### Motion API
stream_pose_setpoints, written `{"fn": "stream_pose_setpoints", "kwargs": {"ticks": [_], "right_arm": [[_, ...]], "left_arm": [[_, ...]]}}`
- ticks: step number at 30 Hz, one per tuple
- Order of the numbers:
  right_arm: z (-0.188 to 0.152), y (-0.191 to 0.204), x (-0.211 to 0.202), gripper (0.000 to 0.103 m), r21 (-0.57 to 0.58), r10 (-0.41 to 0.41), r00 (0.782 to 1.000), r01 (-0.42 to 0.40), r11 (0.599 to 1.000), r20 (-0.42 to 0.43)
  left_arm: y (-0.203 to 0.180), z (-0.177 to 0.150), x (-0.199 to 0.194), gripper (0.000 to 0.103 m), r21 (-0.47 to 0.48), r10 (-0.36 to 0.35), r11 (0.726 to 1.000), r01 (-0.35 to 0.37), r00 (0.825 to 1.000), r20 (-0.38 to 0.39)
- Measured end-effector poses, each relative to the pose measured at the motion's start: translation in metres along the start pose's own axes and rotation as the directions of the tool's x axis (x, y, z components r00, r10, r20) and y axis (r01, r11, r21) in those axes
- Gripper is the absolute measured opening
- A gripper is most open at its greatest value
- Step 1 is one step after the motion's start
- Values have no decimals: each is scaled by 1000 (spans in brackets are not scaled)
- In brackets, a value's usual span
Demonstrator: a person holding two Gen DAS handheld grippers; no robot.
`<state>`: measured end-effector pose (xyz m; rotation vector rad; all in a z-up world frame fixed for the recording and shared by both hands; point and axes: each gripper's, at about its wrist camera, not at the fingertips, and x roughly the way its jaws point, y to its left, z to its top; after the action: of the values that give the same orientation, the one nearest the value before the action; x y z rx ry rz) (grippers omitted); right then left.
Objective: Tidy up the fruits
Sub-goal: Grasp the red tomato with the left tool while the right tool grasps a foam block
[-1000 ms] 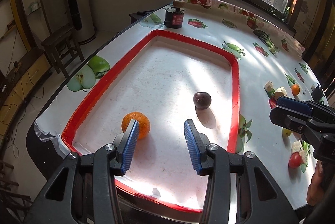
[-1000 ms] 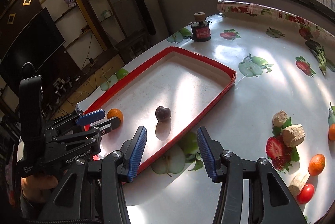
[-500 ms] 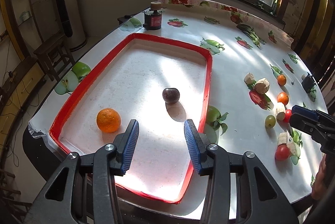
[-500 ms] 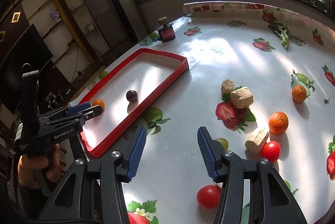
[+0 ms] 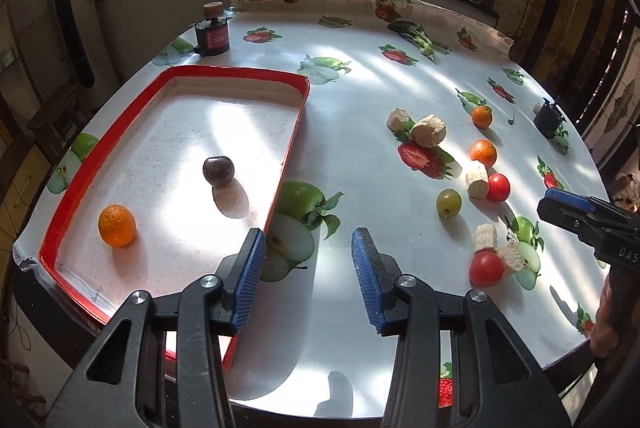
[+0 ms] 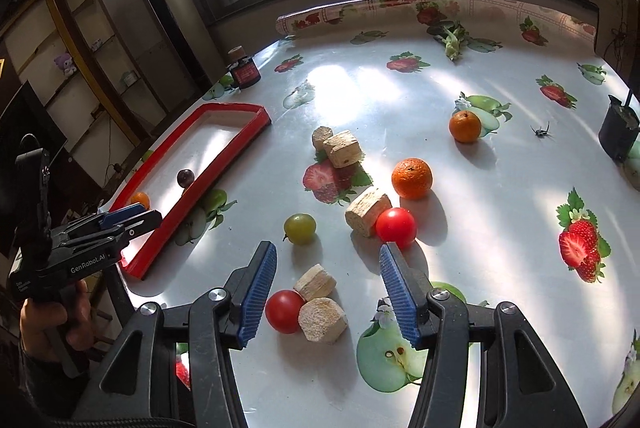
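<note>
A red-rimmed tray (image 5: 297,124) (image 6: 208,168) holds an orange (image 5: 117,225) and a dark plum (image 5: 218,170). My left gripper (image 5: 308,276) is open and empty above the tray's right edge. On the table lie two oranges (image 6: 412,177) (image 6: 464,126), two red tomatoes (image 6: 396,227) (image 6: 285,310) and a green grape (image 6: 300,227). My right gripper (image 6: 326,292) is open and empty, just above the near tomato and wood blocks (image 6: 322,320).
Wooden blocks (image 6: 342,149) (image 6: 367,210) lie scattered among the fruit. A dark jar (image 5: 212,34) stands behind the tray. A black pot (image 6: 618,132) is at the right table edge. The tablecloth (image 5: 360,100) has printed fruit pictures.
Both grippers swung right, away from the tray toward the loose fruit. The orange stays in the tray. Both remain open.
</note>
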<state>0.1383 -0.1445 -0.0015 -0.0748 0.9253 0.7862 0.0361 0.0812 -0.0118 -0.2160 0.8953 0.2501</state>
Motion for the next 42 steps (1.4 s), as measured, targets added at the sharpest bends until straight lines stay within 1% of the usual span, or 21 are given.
{"fn": "stream_pose_setpoints", "kwargs": {"ticks": [5,9,13,17,21,24,25,26,27,28,30,34,40,41,42], "right_arm": [[-8,-13,-10,56,19,-30,999,30,999,11],[-19,-18,-14,56,22,-37,999,37,999,5],[-35,-14,-16,55,-15,-39,999,39,999,-15],[-47,-17,-21,55,-14,-53,999,53,999,-14],[-49,-27,-29,55,7,-61,998,61,998,-1],[-48,-31,-32,55,16,-64,998,64,998,4],[-48,-32,-32,55,18,-64,998,64,998,3],[-48,-32,-31,55,19,-63,998,63,998,1],[-48,-32,-30,55,20,-60,998,60,998,-2],[-48,-31,-29,55,20,-55,998,56,998,-5],[-48,-28,-25,54,13,-42,999,43,999,-13],[-47,-18,-10,51,-10,-12,999,12,1000,-41],[-44,2,25,47,-60,1,995,-7,998,-101],[-44,4,30,46,-68,-7,994,0,998,-110],[-44,6,35,40,-72,-10,993,2,997,-120]], "left_arm": [[-27,-7,3,43,49,-63,997,64,998,-24],[-52,-16,6,43,102,-117,987,122,992,-52],[-73,-24,13,43,142,-166,974,177,982,-91],[-94,-28,20,43,166,-226,955,246,966,-128],[-115,-28,27,43,206,-251,939,277,957,-145],[-124,-27,40,42,223,-257,931,289,953,-161],[-124,-27,45,38,221,-256,931,289,952,-169],[-123,-26,48,36,214,-275,926,310,945,-178],[-122,-26,49,31,203,-299,921,333,936,-184],[-120,-26,48,31,206,-292,923,326,940,-179],[-117,-27,45,31,230,-254,930,286,954,-160],[-97,-22,38,31,192,-245,944,268,960,-132],[-69,-17,31,31,140,-225,961,239,969,-106],[-67,-16,30,31,136,-224,962,237,969,-103],[-65,-16,29,31,134,-222,963,234,970,-100]]}}
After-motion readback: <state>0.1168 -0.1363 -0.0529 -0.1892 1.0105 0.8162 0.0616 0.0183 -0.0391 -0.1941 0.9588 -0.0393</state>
